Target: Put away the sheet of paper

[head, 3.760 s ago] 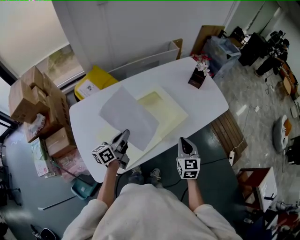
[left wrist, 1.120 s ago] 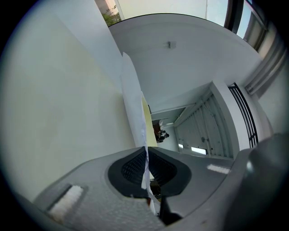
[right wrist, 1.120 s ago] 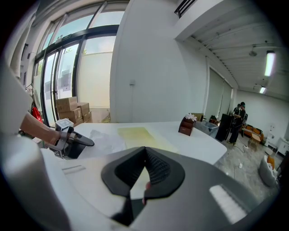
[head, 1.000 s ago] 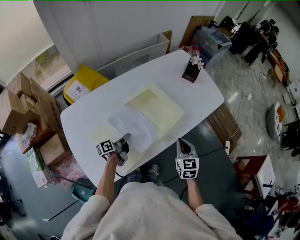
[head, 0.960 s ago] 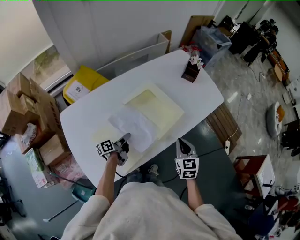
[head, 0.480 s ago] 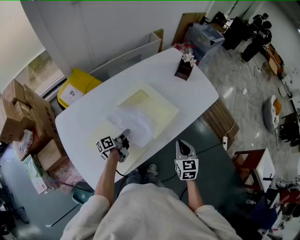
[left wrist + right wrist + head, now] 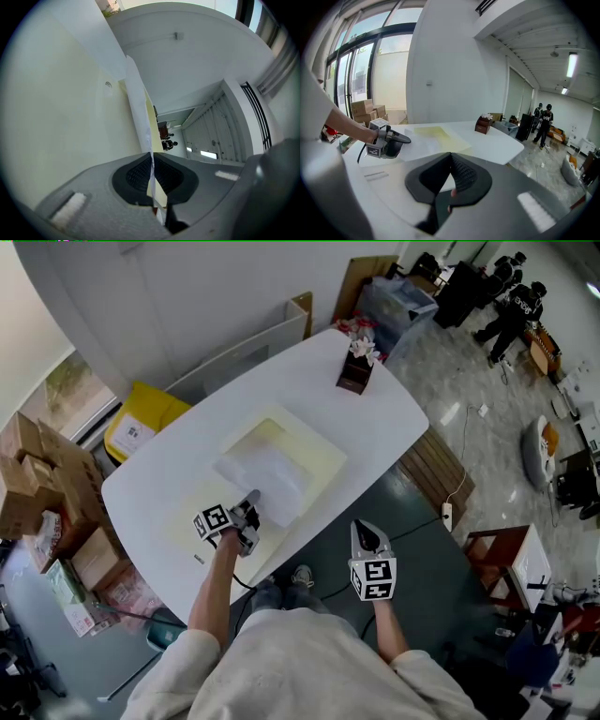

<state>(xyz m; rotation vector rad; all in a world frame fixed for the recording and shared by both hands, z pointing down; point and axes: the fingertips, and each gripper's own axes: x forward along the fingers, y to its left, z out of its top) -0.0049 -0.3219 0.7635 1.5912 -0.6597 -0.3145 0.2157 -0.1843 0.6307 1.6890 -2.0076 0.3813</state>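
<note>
The white sheet of paper (image 7: 263, 478) lies bowed on a pale yellow folder (image 7: 317, 452) in the middle of the white table (image 7: 178, 474). My left gripper (image 7: 249, 504) is shut on the sheet's near edge. In the left gripper view the paper (image 7: 137, 105) runs edge-on out from between the closed pads of my left gripper (image 7: 151, 158), with the yellow folder (image 7: 61, 122) beside it. My right gripper (image 7: 365, 530) hangs off the table's front edge, shut and empty. In the right gripper view its jaws are together (image 7: 451, 158), and the left gripper (image 7: 387, 140) and the folder (image 7: 433, 133) lie ahead.
A dark box with flowers (image 7: 354, 372) stands at the table's far end. Cardboard boxes (image 7: 37, 474) and a yellow bin (image 7: 141, 423) sit on the floor at the left. A wooden bench (image 7: 436, 470) is to the right. People (image 7: 511, 296) stand far off.
Since the earliest frame the flat sheet has been drawn in over the folder and now bows. Over the last second only the head view has shifted; both grippers keep their places.
</note>
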